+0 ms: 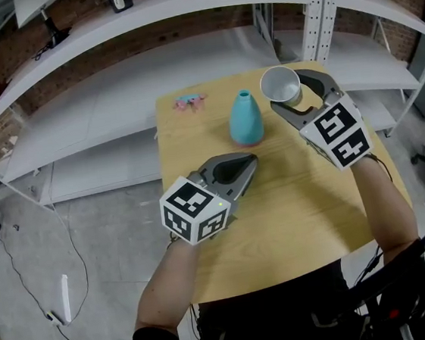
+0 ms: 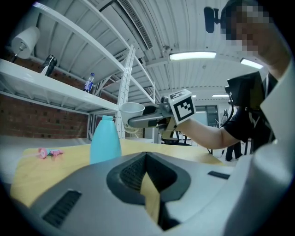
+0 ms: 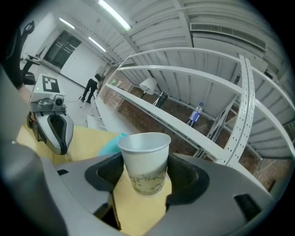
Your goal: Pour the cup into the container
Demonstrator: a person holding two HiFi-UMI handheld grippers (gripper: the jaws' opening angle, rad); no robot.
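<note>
A white paper cup is held up above the table in my right gripper, whose jaws are shut on its lower wall; the same cup stands upright between the jaws in the right gripper view. Left of the cup a teal vase-shaped container with a narrow open neck stands on the wooden table. The container also shows in the left gripper view, with the cup beside its top. My left gripper lies low over the table, jaws shut and empty, pointing at the container's base.
A small pink and blue object lies near the table's far left corner. Grey metal shelving runs behind the table, with a perforated upright post at the back right. Cables trail on the floor at left.
</note>
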